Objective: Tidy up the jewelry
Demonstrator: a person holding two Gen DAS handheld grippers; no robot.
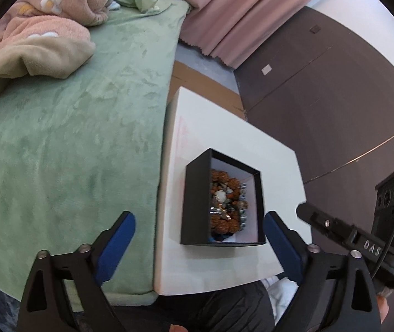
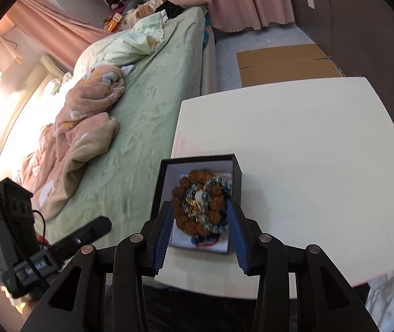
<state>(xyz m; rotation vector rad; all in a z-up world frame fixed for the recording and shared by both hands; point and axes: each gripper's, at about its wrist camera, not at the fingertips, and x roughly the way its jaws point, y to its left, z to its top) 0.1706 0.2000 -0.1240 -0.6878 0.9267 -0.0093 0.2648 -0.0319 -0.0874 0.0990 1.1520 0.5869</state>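
A black open box (image 1: 194,202) with a white lining stands on the white table (image 1: 224,138). It holds a pile of brown bead bracelets (image 1: 226,207) mixed with silvery and blue pieces. My left gripper (image 1: 199,238) is open and empty, held above the box's near side. In the right wrist view the same box (image 2: 237,171) holds the bead bracelets (image 2: 197,207). My right gripper (image 2: 201,232) is open, its blue fingers (image 2: 235,235) on either side of the box's near half, holding nothing.
A bed with a green cover (image 1: 72,138) runs along the table's left side, with a pink blanket (image 2: 80,127) bunched on it. Flat cardboard (image 2: 282,63) lies on the floor beyond the table. Pink curtains (image 1: 238,8) and a dark wall (image 1: 335,96) stand behind.
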